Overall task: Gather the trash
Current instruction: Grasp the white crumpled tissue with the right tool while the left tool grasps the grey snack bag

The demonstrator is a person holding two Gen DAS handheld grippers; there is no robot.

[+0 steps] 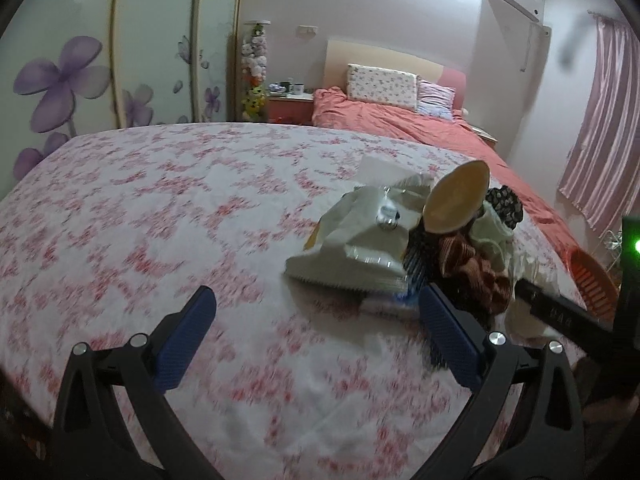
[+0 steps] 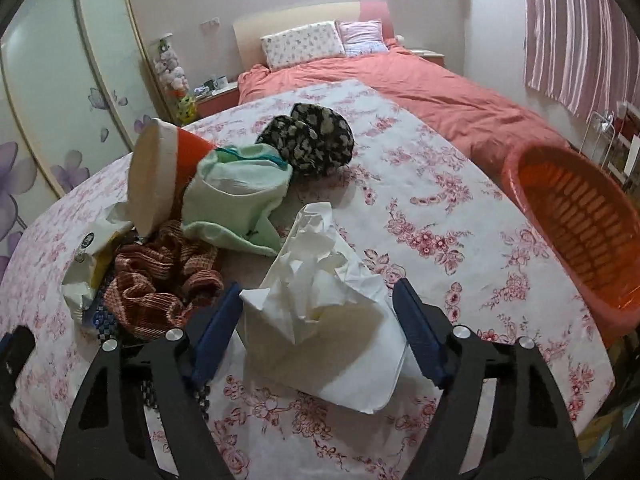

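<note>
While I steer both grippers over the flower-print table (image 2: 460,216), which stands at the foot of a pink bed (image 2: 420,84), the step in hand looks like the first pick of the trash collection.

An orange slatted basket (image 2: 580,224) hangs at the table's right edge; I judge it the likely place for the trash, though nothing lies in it that I can see.

Nearer the left edge sits a heap of mixed things: a tipped orange cup (image 2: 160,172) with its pale mouth facing me, a mint-green cloth (image 2: 236,204), a dark patterned cloth (image 2: 312,140) behind it, a brown striped cloth (image 2: 160,280), and a crumpled snack wrapper (image 2: 86,268).

Toward the near edge lies the crumpled white tissue paper (image 2: 320,304). My right gripper (image 2: 318,300) is spread wide, its blue fingers (image 2: 218,328) on either side of the paper and not yet pressing it.

My left gripper (image 1: 316,304) is also spread, clasping nothing, over bare cloth beside the wrapper; that view is motion-blurred.

Next, I judge, the right fingers must close gently on the soft paper, lift, and carry it rightward to the basket, leaving the cloths behind.
</note>
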